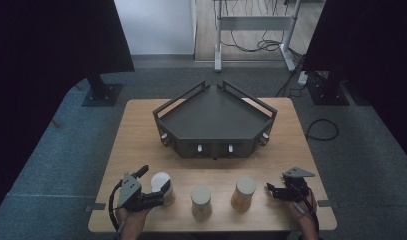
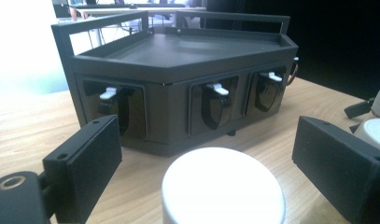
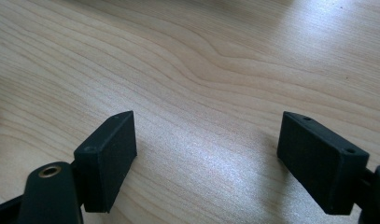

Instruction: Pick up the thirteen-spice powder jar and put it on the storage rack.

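On the near left of the wooden table, the left gripper brackets the leftmost of 3 lidded jars, the white-lidded jar. From the left gripper view, this jar stands between the 2 black jaws with clear gaps on both sides; the jaws are released and the pads do not press on it. At the near centre stands the middle jar, and to its right stands the amber jar; all 3 jars are upright and apart from each other. At the near right, the right gripper rests low over the table, just right of the amber jar. From the right gripper view, its jaws are spread with nothing between them, above bare wood. At the table's centre, farther away, sits the dark angular tray, with white latches on its near faces.
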`<state>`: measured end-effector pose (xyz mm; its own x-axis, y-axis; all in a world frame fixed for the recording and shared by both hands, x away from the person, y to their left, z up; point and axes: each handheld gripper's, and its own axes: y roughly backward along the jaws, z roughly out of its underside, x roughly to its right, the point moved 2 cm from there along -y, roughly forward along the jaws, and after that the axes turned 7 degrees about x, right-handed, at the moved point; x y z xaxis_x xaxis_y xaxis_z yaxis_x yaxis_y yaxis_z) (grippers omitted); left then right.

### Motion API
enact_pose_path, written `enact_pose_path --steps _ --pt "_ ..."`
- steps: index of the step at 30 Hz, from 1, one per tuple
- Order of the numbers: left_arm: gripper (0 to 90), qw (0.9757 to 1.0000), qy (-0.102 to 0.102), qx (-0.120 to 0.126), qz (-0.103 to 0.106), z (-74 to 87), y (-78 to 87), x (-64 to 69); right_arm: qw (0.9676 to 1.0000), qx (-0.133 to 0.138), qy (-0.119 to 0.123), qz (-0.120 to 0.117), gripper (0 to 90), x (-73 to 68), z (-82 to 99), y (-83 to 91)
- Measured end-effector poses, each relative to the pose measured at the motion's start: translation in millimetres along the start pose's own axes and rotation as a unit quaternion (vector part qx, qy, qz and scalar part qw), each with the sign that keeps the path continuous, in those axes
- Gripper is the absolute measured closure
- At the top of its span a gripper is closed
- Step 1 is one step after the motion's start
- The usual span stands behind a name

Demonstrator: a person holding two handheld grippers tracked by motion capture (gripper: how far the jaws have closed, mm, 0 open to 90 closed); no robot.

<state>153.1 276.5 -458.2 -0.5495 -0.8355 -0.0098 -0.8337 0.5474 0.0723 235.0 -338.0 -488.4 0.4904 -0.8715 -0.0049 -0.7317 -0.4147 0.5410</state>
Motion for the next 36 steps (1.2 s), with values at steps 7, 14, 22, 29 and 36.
enact_pose_path --steps 7,14,22,29,36 --pt "7.7 1.0000 0.003 -0.008 0.000 4.3 -0.8 1.4 1.0000 0.000 0.000 0.000 19.2 0.2 0.1 0.0" --pt "7.7 0.9998 0.004 -0.021 0.002 8.9 -2.9 2.8 1.0000 0.000 -0.001 0.000 19.2 0.8 0.1 0.1" --pt "7.7 0.9996 0.005 -0.029 0.002 12.6 -5.0 4.2 1.0000 0.000 -0.001 0.000 19.2 0.9 0.0 0.0" --pt "7.8 0.9993 0.007 -0.036 0.000 15.7 -5.2 4.3 1.0000 0.000 0.000 0.000 19.2 0.7 0.0 0.0" --pt "8.1 0.9990 0.007 -0.045 0.001 19.1 -7.4 4.0 1.0000 0.000 -0.001 0.000 19.2 0.9 0.0 0.0"
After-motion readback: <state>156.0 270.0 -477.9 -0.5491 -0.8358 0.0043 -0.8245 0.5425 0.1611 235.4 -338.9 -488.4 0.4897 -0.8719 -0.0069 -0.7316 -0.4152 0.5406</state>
